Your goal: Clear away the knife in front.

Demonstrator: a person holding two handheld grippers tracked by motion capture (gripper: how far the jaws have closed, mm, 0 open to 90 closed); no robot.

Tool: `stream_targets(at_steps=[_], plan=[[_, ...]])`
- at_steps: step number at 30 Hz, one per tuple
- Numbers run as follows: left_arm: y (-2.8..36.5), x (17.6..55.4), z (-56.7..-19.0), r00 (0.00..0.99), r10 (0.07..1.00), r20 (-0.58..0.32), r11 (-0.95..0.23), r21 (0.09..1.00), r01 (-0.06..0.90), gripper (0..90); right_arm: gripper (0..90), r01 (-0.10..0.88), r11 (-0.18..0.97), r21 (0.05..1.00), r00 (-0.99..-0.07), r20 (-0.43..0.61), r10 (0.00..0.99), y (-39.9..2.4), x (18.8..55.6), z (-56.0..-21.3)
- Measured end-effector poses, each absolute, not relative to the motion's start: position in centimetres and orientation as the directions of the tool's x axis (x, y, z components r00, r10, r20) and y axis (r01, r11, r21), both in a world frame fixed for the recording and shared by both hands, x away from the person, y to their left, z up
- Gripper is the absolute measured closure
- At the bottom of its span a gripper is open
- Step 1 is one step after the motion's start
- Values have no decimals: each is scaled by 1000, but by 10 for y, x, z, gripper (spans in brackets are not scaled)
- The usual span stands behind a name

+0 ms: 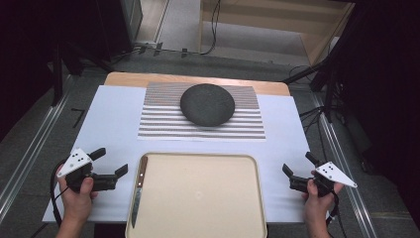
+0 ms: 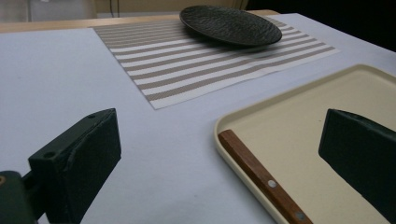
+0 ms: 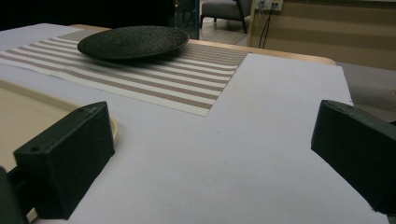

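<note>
Two bare hands, no sleeves showing, each around a black handheld gripper with blocky matte jaws: left gripper (image 1: 110, 161), right gripper (image 1: 298, 163). Each carries a white triangular plate dotted black and a black trailing cable

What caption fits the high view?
Knife on tray, left tool open beside it, dark plate beyond.

Grey floor (image 1: 183, 25) (cables trailing), wooden furniture (image 1: 277, 29) behind table.
</note>
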State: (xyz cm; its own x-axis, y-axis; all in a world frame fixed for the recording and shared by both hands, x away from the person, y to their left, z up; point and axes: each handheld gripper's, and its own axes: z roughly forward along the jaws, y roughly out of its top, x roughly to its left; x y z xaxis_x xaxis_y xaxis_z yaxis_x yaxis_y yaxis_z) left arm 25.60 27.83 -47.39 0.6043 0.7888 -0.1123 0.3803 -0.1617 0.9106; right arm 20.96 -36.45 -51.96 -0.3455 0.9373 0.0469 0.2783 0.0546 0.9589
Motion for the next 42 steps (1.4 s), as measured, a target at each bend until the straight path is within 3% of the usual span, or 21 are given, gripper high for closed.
stream_targets(at_steps=[27, 42], plan=[[338, 261, -480, 509, 854, -111, -120, 909, 399, 0, 0, 280, 54, 959, -344, 47, 938, -364, 210, -520], [346, 263, -489, 488, 863, -131, -94, 908, 409, 0, 0, 283, 64, 957, -352, 41, 935, -364, 211, -520]])
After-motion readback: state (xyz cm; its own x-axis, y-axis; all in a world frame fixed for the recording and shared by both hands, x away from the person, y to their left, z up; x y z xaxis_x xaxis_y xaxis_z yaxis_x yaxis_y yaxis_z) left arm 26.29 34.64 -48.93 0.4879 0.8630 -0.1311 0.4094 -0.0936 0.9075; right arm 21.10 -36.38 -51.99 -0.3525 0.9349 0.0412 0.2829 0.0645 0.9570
